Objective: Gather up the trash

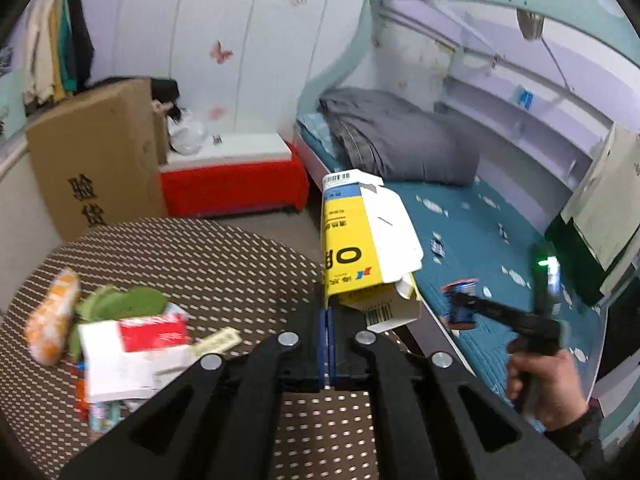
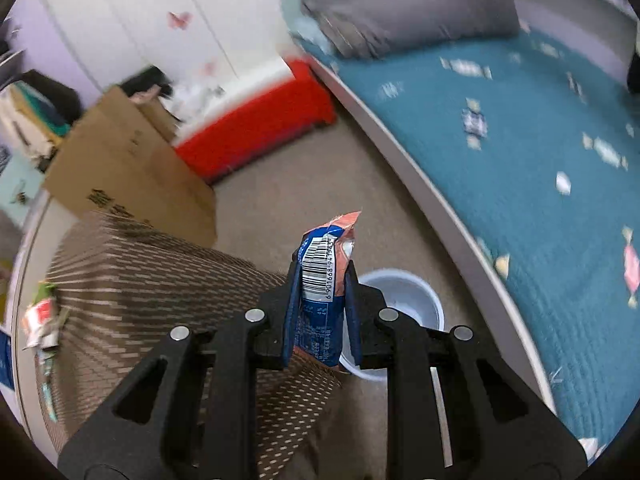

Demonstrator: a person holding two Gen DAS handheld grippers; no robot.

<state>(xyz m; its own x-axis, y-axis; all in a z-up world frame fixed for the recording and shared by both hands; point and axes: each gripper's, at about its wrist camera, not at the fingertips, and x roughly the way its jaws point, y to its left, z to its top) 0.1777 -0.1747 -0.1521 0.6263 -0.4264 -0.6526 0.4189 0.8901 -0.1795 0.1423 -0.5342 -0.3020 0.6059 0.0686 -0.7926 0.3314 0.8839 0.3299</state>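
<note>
Right now the right hand-held gripper (image 2: 320, 280) is closed partway on a blue snack wrapper (image 2: 322, 272), pinched low with its torn top sticking up free. Just past the jaws, at about four o'clock, a white bin (image 2: 404, 292) stands on the floor beside the bed (image 2: 520, 168). The left hand-held gripper (image 1: 327, 312) is clamped fully on one thin flap of a yellow carton (image 1: 356, 248). That flap could tear or slip and drop the carton. Released early, the light wrapper may miss the bin. More litter (image 1: 120, 336) waits at nine o'clock on the tabletop (image 1: 224, 264).
</note>
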